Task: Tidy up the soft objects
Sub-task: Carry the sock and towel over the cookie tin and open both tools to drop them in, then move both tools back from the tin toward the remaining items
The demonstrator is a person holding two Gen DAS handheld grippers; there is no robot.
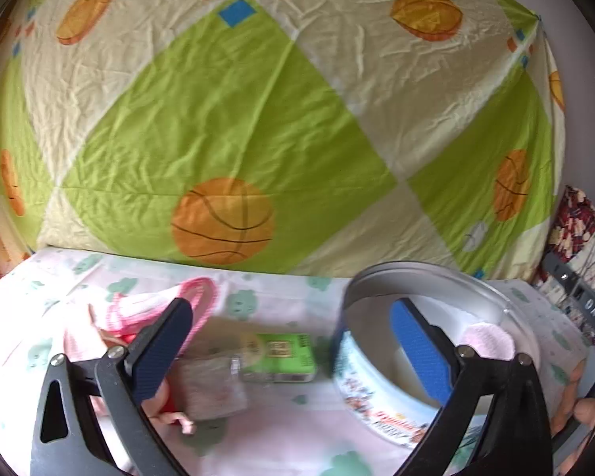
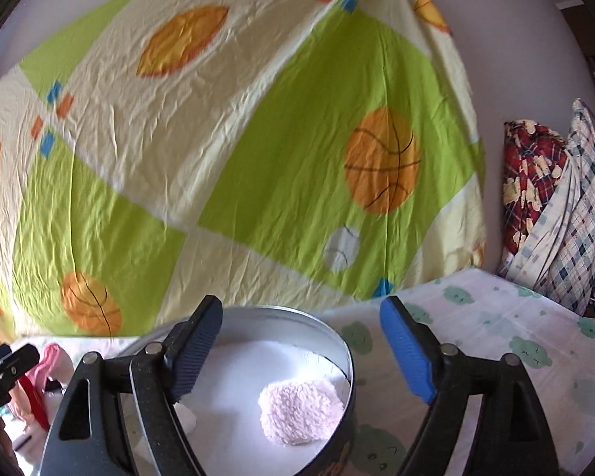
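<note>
Both my jaws stand released. Pink fluffy cloth (image 2: pixel 297 412) lies inside round tin (image 2: pixel 347 353) near tabletop's right edge.

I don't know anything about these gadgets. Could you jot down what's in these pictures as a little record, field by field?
Setting: table under a cloud-print cloth, basketball-print sheet hung behind
Container: round tin, open on top
Inside tin: fluffy pink soft item
Left gripper: open, holding nothing
Right gripper: open, holding nothing, above the tin
Waiting on cloth: pink knit item, grey fabric piece, green packet
Right edge: patterned fabrics piled against the wall
</note>
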